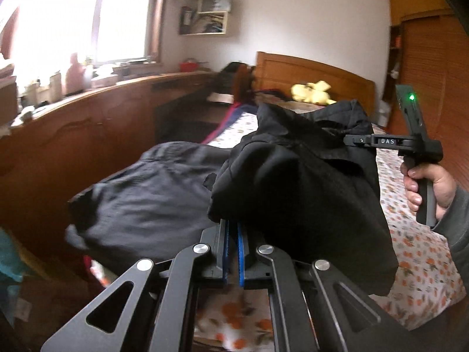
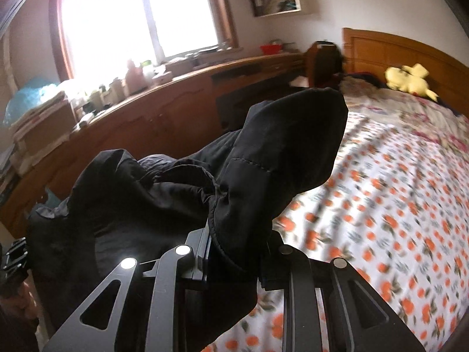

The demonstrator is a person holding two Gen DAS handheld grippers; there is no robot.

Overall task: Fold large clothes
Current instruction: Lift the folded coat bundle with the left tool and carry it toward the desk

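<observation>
A: Left view: the left gripper (image 1: 233,234) has its fingers pinched on the black jacket (image 1: 299,182), up over the bed (image 1: 416,252).

B: Right view: the right gripper (image 2: 234,252) pinches it too. Pull both apart, keep the edge flat.

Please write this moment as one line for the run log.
left gripper: shut on garment | right gripper: shut on garment | garment: lifted above bed
</observation>
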